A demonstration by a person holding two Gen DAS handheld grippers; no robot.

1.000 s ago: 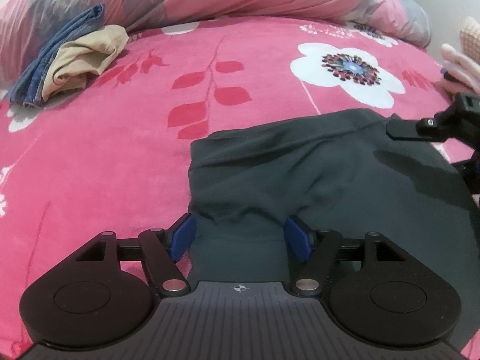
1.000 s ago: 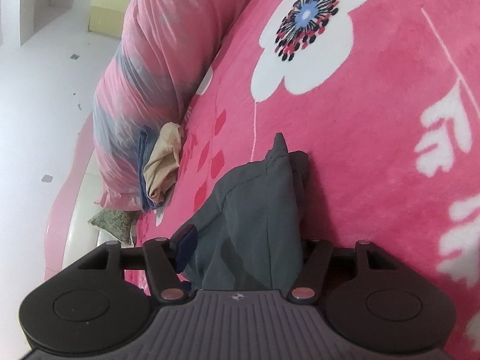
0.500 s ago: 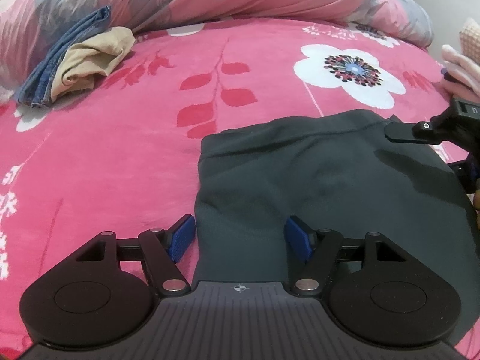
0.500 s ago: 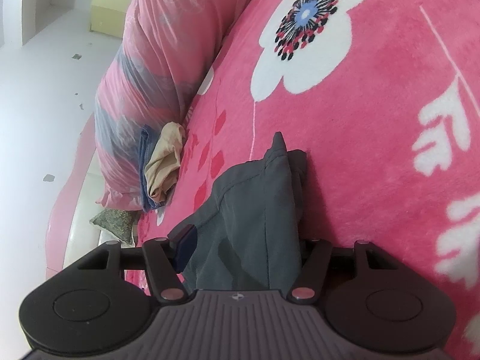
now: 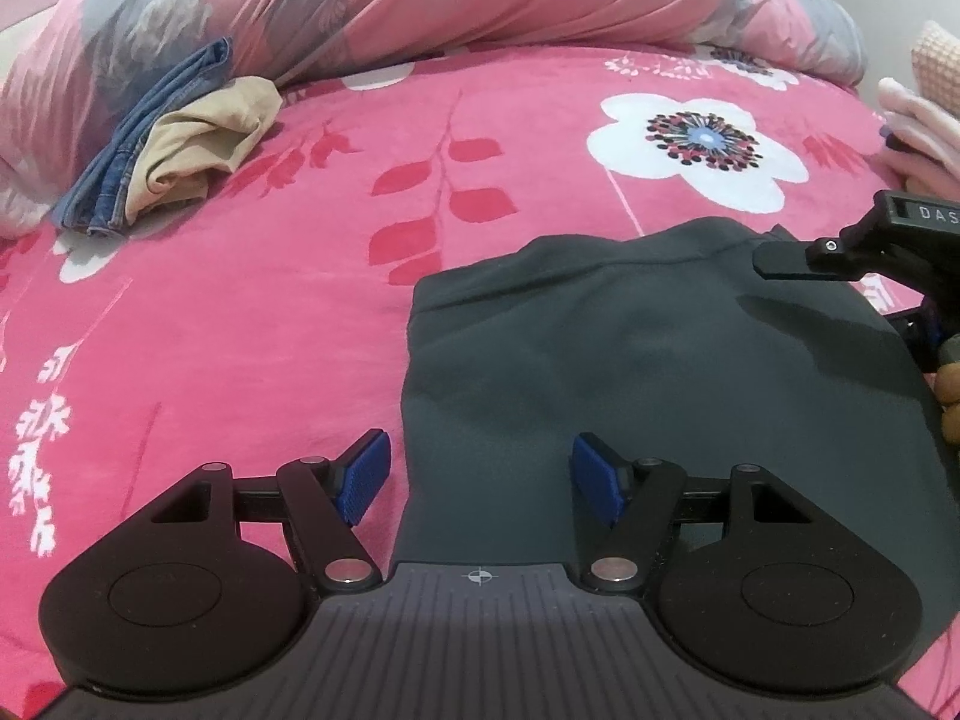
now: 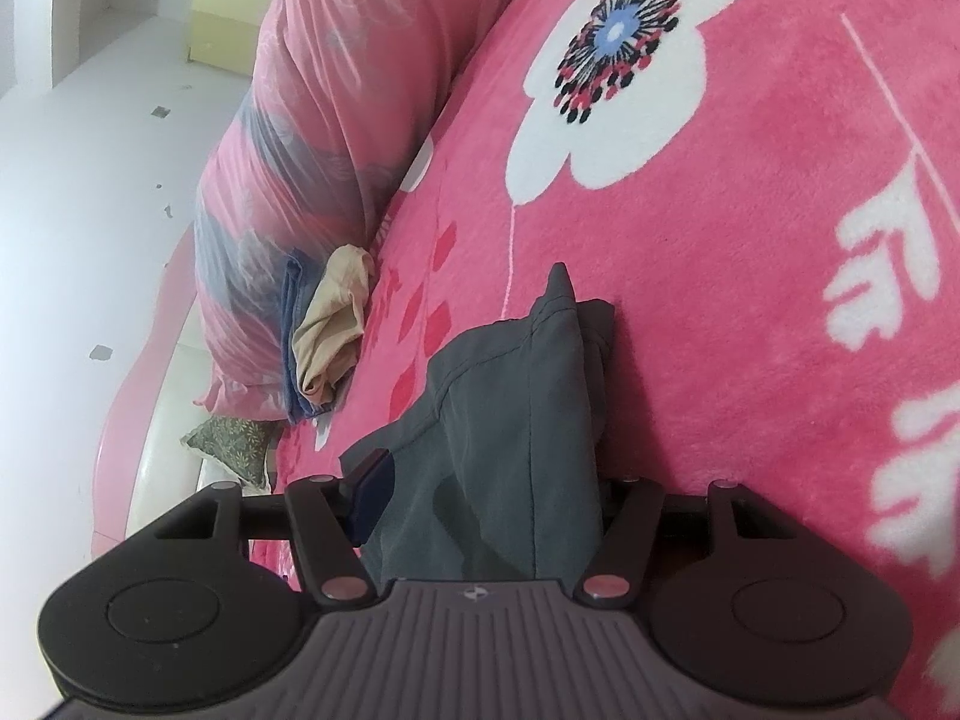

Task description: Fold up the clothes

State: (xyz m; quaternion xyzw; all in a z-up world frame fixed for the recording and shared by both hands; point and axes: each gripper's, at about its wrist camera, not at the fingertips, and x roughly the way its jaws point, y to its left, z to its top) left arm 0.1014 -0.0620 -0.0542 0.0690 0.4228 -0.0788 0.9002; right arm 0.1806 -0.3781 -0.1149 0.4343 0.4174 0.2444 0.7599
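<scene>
A dark grey garment [image 5: 660, 372] lies flat on the pink flowered bed cover [image 5: 240, 330]. My left gripper [image 5: 480, 483] is open low over the garment's near left edge. One blue pad is over the bed cover and the other over the cloth, with nothing clamped. In the left wrist view one of the right gripper's fingers [image 5: 786, 258] hovers over the garment's far right corner and casts a shadow on it. In the right wrist view the right gripper [image 6: 486, 498] is rolled sideways and open. The grey garment [image 6: 498, 420] lies between its spread fingers and hides the right pad.
Folded blue jeans and a beige garment [image 5: 174, 144] are piled at the far left against a rolled pink quilt [image 5: 420, 0]. A pale pink cloth [image 5: 924, 120] lies at the right edge. A patterned cushion [image 6: 231, 438] sits beyond the bed's side. A person's fingers [image 5: 951, 390] hold the right gripper.
The bunched fold that sat between my left fingers now lies flat. The left gripper has shifted left, so its left pad is past the garment's edge. The right gripper has hardly moved.
</scene>
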